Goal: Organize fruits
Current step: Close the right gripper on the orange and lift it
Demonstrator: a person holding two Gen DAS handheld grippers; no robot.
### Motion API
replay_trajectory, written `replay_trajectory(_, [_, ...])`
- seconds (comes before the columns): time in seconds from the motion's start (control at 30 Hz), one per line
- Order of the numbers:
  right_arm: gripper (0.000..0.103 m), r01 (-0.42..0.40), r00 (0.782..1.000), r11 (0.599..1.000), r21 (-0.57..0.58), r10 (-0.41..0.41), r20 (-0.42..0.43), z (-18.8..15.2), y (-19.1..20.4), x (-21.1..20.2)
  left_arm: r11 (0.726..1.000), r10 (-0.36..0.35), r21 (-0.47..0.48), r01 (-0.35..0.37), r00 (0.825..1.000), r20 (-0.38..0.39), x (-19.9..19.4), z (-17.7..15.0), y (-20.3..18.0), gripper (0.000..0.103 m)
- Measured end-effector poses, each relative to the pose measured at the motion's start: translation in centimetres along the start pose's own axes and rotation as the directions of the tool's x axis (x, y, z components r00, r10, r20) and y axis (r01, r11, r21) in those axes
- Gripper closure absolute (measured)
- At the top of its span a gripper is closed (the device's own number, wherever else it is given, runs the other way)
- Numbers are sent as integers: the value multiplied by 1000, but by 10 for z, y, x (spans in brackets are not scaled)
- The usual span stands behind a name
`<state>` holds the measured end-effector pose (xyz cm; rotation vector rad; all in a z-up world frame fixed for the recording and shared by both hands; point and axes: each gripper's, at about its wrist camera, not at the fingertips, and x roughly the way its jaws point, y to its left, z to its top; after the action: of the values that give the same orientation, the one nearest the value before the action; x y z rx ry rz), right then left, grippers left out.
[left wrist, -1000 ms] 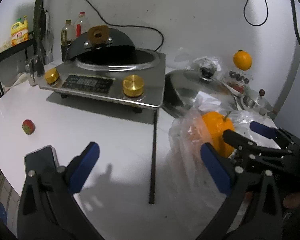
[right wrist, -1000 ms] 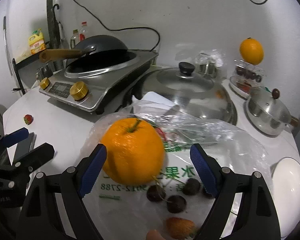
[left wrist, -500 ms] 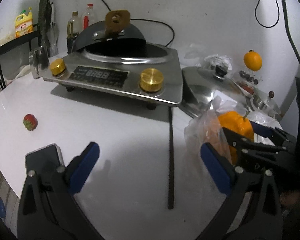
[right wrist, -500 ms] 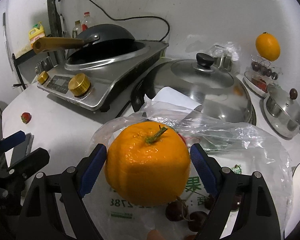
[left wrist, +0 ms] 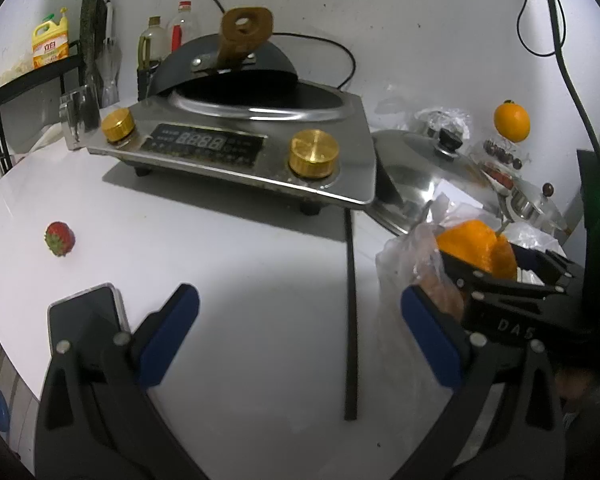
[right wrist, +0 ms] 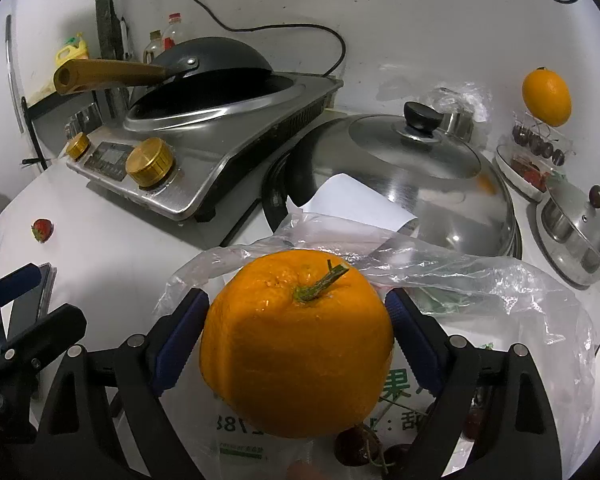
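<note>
My right gripper [right wrist: 296, 336] is shut on a large orange [right wrist: 296, 340] with a green stem, held just above a clear plastic bag [right wrist: 500, 300] holding dark cherries [right wrist: 356, 446]. The same orange [left wrist: 476, 248] shows at the right of the left wrist view, between the right gripper's black fingers. My left gripper [left wrist: 300, 332] is open and empty over the white table [left wrist: 240, 280]. A lone strawberry [left wrist: 60, 239] lies at the table's left. A second orange [right wrist: 546, 96] sits on top of a rack at the back right, with cherries [right wrist: 540, 146] and strawberries on the rack's tiers below.
A steel induction cooker [left wrist: 240, 148] with a black wok stands at the back. A domed steel lid [right wrist: 412, 176] and a small lidded pot [right wrist: 580, 228] lie to the right. A phone [left wrist: 84, 312] lies by my left finger. A black strip [left wrist: 351, 320] lies on the table.
My right gripper has closed in on the orange and lifted it off the bag toward the camera. My left gripper drifted left and slightly toward the cooker, staying open.
</note>
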<state>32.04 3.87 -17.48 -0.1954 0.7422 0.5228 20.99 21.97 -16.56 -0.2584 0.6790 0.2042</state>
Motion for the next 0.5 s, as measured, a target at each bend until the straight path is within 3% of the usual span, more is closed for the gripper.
replay_trajectory(0.5, [16,-41,999,999,35,41,21,-8,-6,-20,1000,15,7,-15,1000,17,-17,-1,-5,1])
